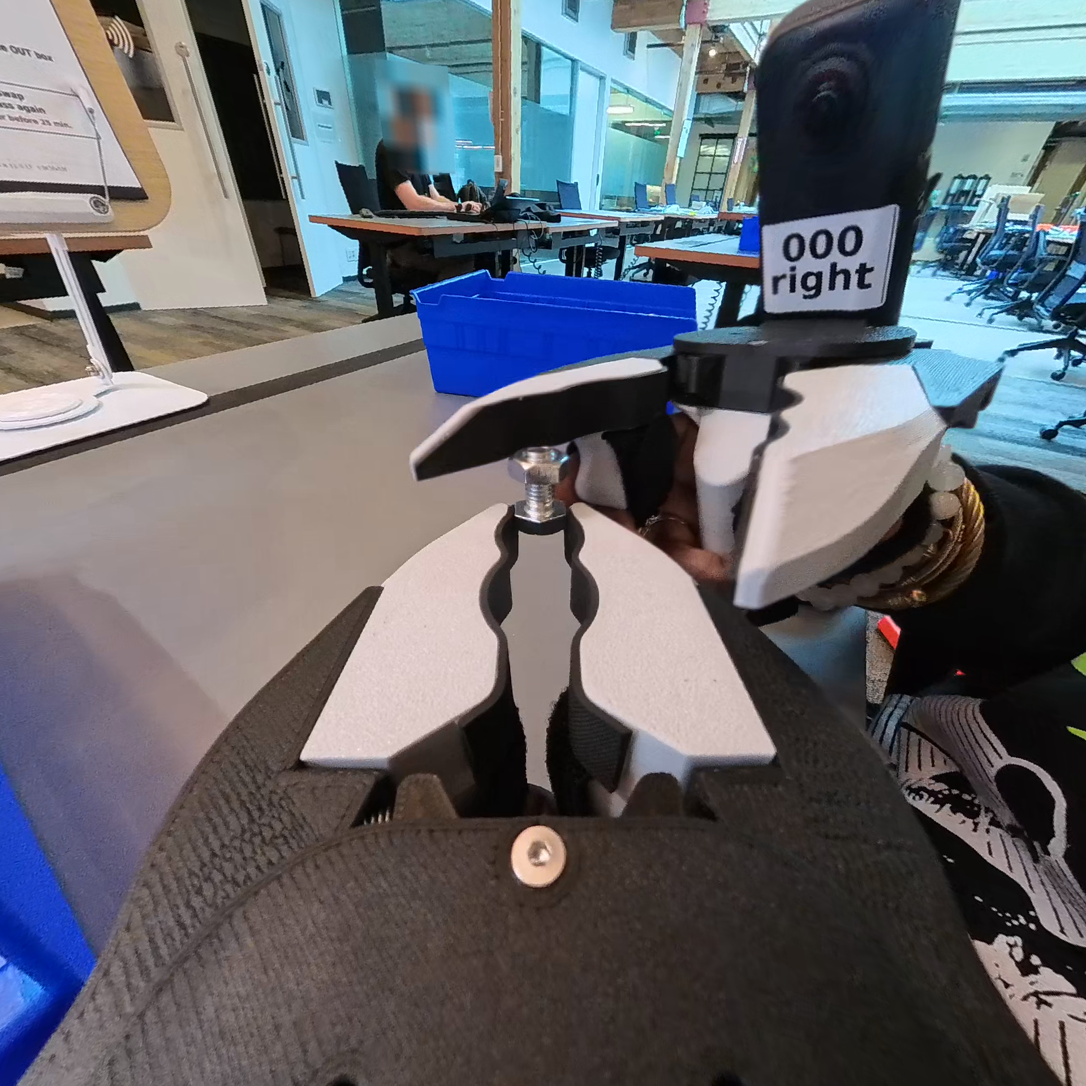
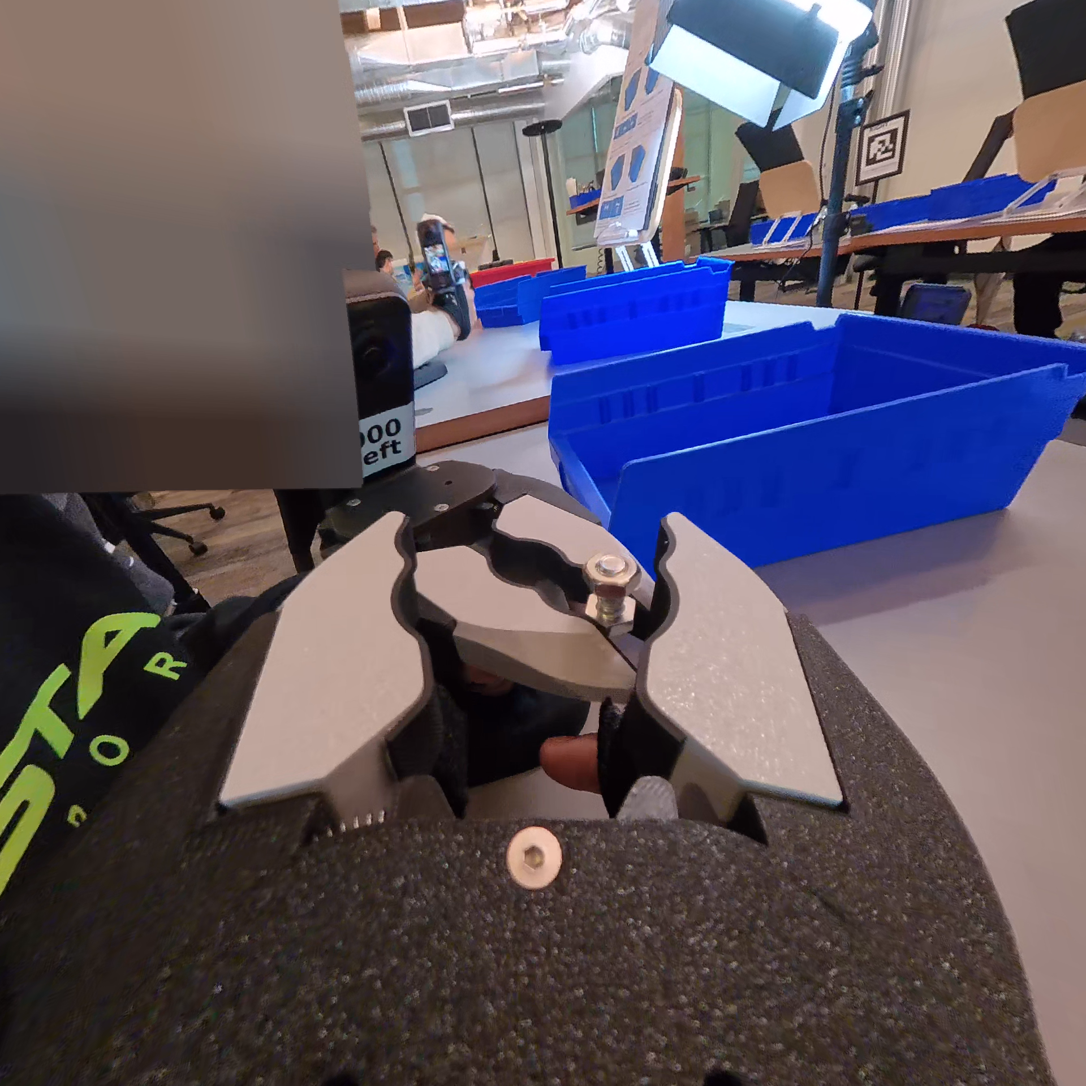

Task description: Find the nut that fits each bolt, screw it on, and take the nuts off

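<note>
With bolt [image 1: 538, 490] upright above the tabletop [image 1: 235, 499], head clamped at tips of left hand-held gripper [image 1: 538, 520]; right hand-held gripper [image 2: 640, 587] spread wide around the upper nut [image 2: 611, 573]. Risk: skewed closing, nut cross-threading or bolt twisting out.

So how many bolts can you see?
1. The bolt stands upright, pinched at the tips of the left gripper. More could be hidden inside the blue bin.
</note>
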A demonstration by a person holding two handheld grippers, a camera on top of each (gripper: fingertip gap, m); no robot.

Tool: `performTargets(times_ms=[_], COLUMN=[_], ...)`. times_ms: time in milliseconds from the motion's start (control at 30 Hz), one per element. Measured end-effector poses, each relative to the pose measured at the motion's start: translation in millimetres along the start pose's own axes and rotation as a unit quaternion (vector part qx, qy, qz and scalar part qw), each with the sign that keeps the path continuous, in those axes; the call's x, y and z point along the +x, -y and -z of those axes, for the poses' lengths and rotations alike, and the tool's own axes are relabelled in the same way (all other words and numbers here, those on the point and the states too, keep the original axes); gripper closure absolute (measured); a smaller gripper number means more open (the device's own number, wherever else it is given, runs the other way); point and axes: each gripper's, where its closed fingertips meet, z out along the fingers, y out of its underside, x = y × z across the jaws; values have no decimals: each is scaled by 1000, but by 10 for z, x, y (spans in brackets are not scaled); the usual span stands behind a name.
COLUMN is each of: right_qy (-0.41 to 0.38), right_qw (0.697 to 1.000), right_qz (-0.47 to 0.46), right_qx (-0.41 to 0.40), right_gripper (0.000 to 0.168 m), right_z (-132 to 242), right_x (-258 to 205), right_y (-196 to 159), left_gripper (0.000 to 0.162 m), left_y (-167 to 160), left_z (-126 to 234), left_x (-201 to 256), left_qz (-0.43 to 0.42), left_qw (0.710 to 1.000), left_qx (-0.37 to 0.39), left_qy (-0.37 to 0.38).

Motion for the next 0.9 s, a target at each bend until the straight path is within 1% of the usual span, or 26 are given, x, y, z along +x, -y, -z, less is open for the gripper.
performTargets(times_ms=[133,233,367,533,567,633,667,733,833,900], right_qy=[13,7,-7,-19,-18,1,10,-4,-27,-32], right_qw=[1000,1000,1000,1000,1000,1000,1000,1000,999,999], right_qz=[-5,-3,-1,-8,-9,-7,-6,-4,-11,-13], right_qx=[-5,-2,-1,5,6,6,8,14,28,21], right_gripper=[95,94,96,101,104,123,126,126,113,104], right_z=[-17,19,117,262,288,335,351,366,334,272], right_x=[-28,-30,-27,-50,-59,-126,-152,-90,36,85], right_y=[-24,-23,-33,-43,-46,-51,-45,-25,22,10], left_gripper=[147,147,147,147,147,147,147,147,147,147], left_y=[-4,-3,0,1,2,4,2,1,2,1], left_z=[-1,-1,2,1,2,4,3,1,1,0], left_x=[-1,-1,-11,-13,-15,-19,-19,-15,-14,-15], left_qz=[0,0,3,3,4,6,6,4,4,5], left_qw=[1000,1000,1000,1000,1000,1000,1000,1000,1000,1000], left_qx=[-1,-1,0,1,1,2,1,1,1,1], left_qy=[0,0,2,3,4,4,4,3,3,3])
